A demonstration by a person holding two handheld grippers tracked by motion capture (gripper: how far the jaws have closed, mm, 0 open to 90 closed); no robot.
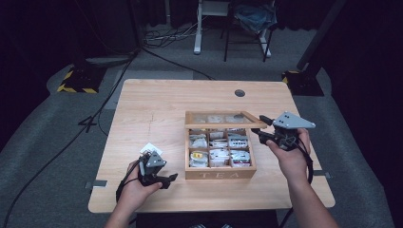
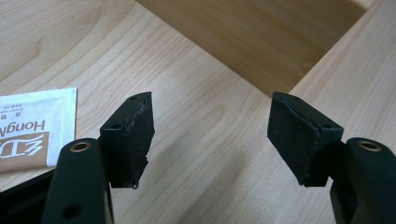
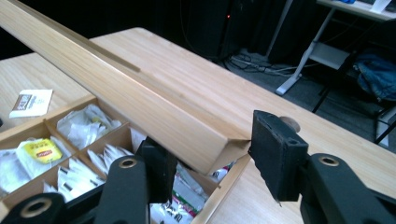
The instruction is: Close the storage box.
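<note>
My right tongs (image 1: 264, 128) straddle the tea box (image 1: 220, 174) lid (image 1: 223, 120) corner, jaws apart. My left tongs (image 1: 167, 180) rest wide open, empty, beside the sachet (image 1: 150, 148).

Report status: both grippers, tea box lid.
Right gripper at the lid corner, jaws astride, lid half raised. Left gripper open, empty, beside a tea packet. Nothing blocking.

matt wooden tea box (image 1: 220, 174), paper sachet (image 2: 32, 128)
</note>
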